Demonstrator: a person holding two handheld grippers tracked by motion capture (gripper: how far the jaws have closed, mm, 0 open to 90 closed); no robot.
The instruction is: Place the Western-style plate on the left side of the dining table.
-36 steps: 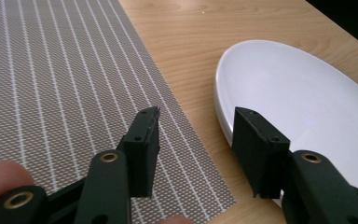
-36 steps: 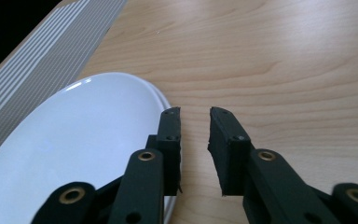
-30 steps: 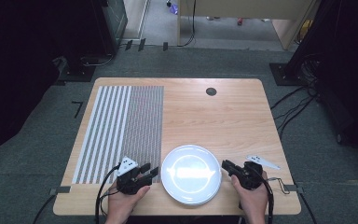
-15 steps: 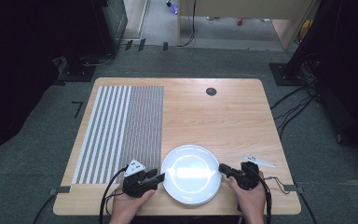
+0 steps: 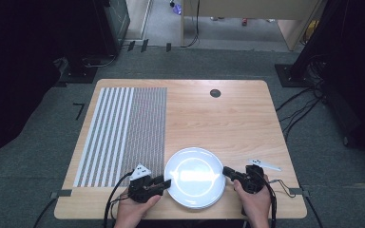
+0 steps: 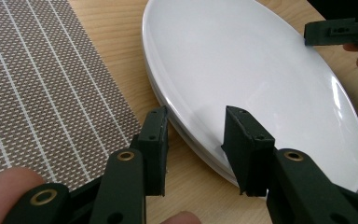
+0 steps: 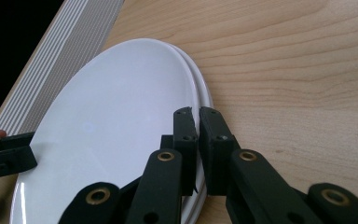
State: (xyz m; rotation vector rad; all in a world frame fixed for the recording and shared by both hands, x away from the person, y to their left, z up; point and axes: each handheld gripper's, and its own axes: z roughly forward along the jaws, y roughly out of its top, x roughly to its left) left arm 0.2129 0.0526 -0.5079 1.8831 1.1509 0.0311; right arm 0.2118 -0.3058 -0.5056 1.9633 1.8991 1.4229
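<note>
Now we have brought both grippers in against the plates (image 5: 195, 177) at the desk's (image 5: 228, 118) near edge: the left gripper (image 6: 193, 135) gapes around the rim, the right gripper (image 7: 198, 140) pinches the opposite rim, likely readying a lift.

A wooden table (image 5: 228, 118) carries a striped placemat (image 5: 123, 133) on its left — stacked white plates (image 5: 195, 178) near its front edge.

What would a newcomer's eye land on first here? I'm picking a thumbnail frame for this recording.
Most striking is the glossy white plate at the table's near edge; the gripper views show a second rim under it. The left gripper and right gripper flank it, left jaws open about its rim, right jaws closed on the rim. The striped placemat covers the table's left part.
</note>
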